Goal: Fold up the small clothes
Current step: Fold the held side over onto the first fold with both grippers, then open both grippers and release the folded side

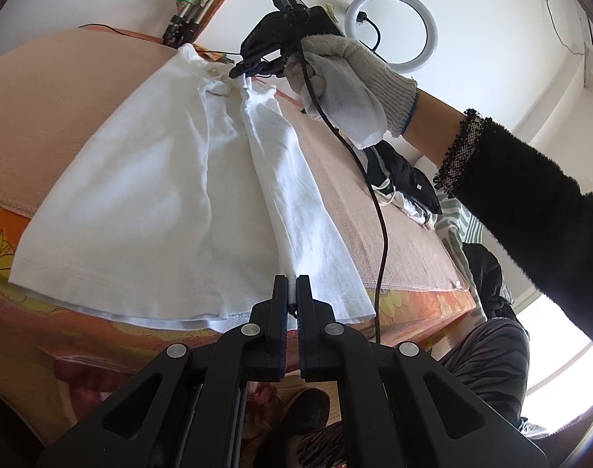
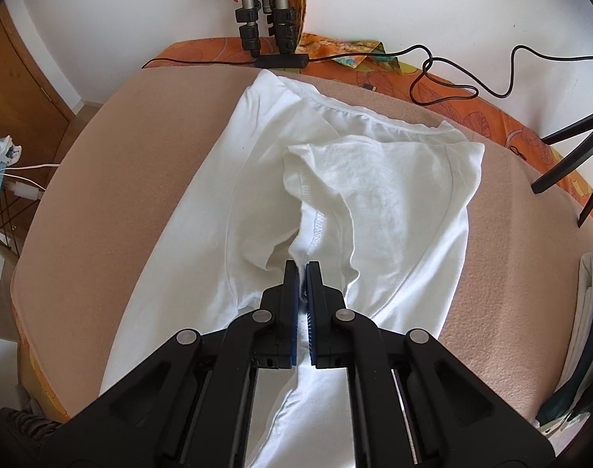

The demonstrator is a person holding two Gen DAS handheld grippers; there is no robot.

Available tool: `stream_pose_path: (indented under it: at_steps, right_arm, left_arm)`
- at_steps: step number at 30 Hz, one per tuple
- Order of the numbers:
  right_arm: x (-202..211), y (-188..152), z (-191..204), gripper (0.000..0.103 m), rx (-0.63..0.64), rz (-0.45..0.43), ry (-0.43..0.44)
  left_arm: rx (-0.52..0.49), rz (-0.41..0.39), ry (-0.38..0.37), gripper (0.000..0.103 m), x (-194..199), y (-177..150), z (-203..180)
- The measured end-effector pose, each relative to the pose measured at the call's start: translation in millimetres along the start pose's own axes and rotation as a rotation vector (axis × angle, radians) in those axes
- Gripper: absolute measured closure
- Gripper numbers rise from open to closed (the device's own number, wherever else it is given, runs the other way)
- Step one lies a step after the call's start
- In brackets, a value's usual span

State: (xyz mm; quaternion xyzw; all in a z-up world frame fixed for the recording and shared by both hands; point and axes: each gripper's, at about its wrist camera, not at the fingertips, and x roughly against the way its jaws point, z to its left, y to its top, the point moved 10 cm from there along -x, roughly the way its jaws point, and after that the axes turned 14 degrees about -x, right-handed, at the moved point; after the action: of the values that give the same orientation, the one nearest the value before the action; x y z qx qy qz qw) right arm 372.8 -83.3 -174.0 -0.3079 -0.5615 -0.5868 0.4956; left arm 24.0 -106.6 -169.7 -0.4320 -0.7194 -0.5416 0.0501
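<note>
A small white T-shirt [image 1: 148,195] lies on a beige blanket [image 1: 54,109] on the table. My left gripper [image 1: 292,284] is shut on the shirt's folded side edge near the hem. My right gripper [image 1: 253,70], held by a white-gloved hand [image 1: 343,82], is shut on the same fold near the sleeve and collar end. In the right wrist view the right gripper [image 2: 302,269] pinches the sleeve fold of the T-shirt [image 2: 393,195], and the sleeve is doubled over the chest. The fold is lifted between both grippers.
A pile of dark and striped clothes [image 1: 409,187] lies at the right of the table. Tripod legs [image 2: 265,11], a black cable [image 2: 452,74] and a ring light [image 1: 393,27] stand at the back. A black stand leg [image 2: 569,163] is at right.
</note>
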Motion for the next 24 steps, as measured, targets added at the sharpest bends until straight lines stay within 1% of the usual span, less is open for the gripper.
stream_pose_path:
  at_steps: [1, 2, 4, 6, 8, 9, 10, 11, 12, 13, 15, 17, 19, 21, 23, 24]
  right_arm:
    - [1, -1, 4, 0.098, -0.009, -0.001, 0.037]
    - [2, -1, 7, 0.098, -0.01, -0.008, 0.052]
    - [6, 0, 10, 0.098, -0.006, -0.025, 0.053]
    - [8, 0, 9, 0.098, -0.022, -0.005, 0.057]
    - [19, 0, 4, 0.094, -0.05, -0.012, 0.069]
    - [28, 0, 1, 0.085, -0.064, -0.021, 0.084]
    - [38, -3, -3, 0.072, -0.082, -0.032, 0.101]
    - [50, -7, -8, 0.068, -0.094, -0.049, 0.117]
    - [62, -14, -12, 0.066, -0.097, -0.069, 0.125]
    - [73, -23, -18, 0.066, -0.1, -0.08, 0.131]
    - [92, -47, -30, 0.066, -0.111, -0.077, 0.145]
    - [109, -78, -42, 0.066, -0.118, -0.072, 0.158]
    - [121, -109, -54, 0.066, -0.131, -0.063, 0.165]
    - [129, -141, -69, 0.066, -0.16, -0.043, 0.19]
    - [132, -174, -81, 0.066, -0.186, -0.021, 0.205]
    - [132, -190, -85, 0.066, -0.192, -0.009, 0.208]
  left_arm:
    - [-0.004, -0.003, 0.007, 0.1, 2, 0, 1]
    - [-0.01, 0.0, 0.014, 0.1, 3, -1, 2]
    - [-0.007, 0.014, 0.018, 0.1, 3, -4, 4]
    - [0.015, 0.039, 0.013, 0.1, 2, -8, 6]
    - [0.015, 0.044, 0.02, 0.099, 7, -9, 6]
    - [0.007, 0.045, 0.02, 0.095, 10, -9, 4]
    - [-0.002, 0.042, 0.021, 0.093, 15, -8, 2]
    - [-0.01, 0.033, 0.026, 0.092, 21, -6, 2]
    - [-0.021, 0.022, 0.029, 0.092, 28, -3, 2]
    - [-0.038, 0.013, 0.038, 0.092, 34, 1, 3]
    - [-0.067, 0.0, 0.066, 0.092, 48, 8, 7]
    - [-0.085, -0.001, 0.084, 0.091, 58, 16, 15]
    - [-0.092, 0.006, 0.113, 0.088, 66, 23, 27]
    - [-0.085, 0.011, 0.14, 0.077, 72, 30, 41]
    - [-0.074, 0.035, 0.154, 0.069, 74, 33, 54]
    - [-0.075, 0.055, 0.159, 0.068, 74, 33, 60]
